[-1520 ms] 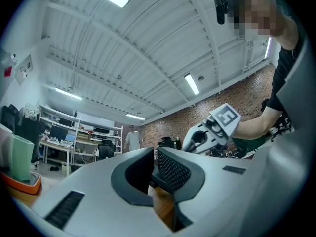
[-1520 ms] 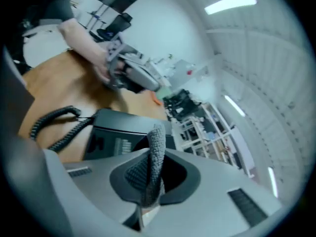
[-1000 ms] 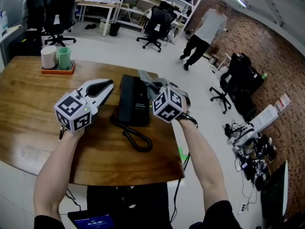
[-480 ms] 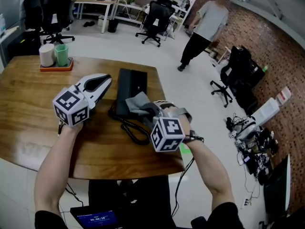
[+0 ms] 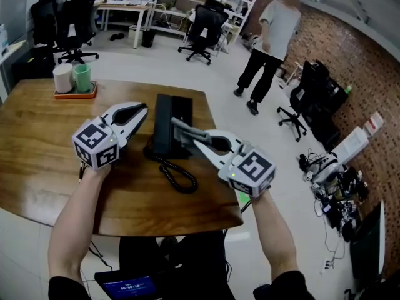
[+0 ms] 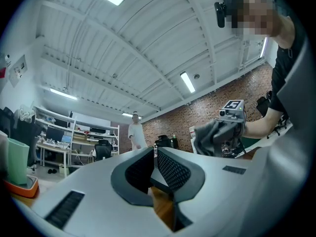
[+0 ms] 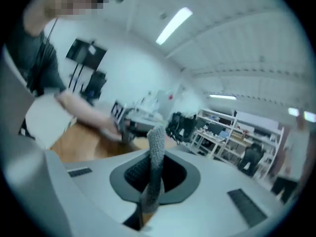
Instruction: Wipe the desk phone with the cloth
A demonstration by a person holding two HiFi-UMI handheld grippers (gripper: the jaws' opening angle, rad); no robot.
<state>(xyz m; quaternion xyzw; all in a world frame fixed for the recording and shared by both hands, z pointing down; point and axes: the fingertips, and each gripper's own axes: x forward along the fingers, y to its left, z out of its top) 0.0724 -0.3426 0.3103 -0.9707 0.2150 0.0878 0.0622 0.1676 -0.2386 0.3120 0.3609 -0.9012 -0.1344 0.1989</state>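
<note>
The black desk phone (image 5: 170, 124) lies on the wooden table (image 5: 44, 136), its coiled cord (image 5: 177, 175) looping toward me. My right gripper (image 5: 187, 136) is shut on a grey cloth (image 5: 180, 128), which rests against the phone's near right part. In the right gripper view the cloth (image 7: 155, 152) stands pinched between the jaws of that gripper (image 7: 150, 174). My left gripper (image 5: 145, 110) hovers just left of the phone, shut with nothing in it. The left gripper view shows its own jaws (image 6: 154, 157) together, with the cloth (image 6: 212, 138) beyond them.
An orange tray (image 5: 75, 92) with a white cup and a green cup sits at the table's far left. The table's right edge (image 5: 226, 167) lies under my right hand. Beyond the table are office chairs (image 5: 203, 27) and a standing person (image 5: 270, 33).
My right hand has swung back toward me and to the right, dragging the cloth from the phone's far end down to its near part. The left gripper has barely moved.
</note>
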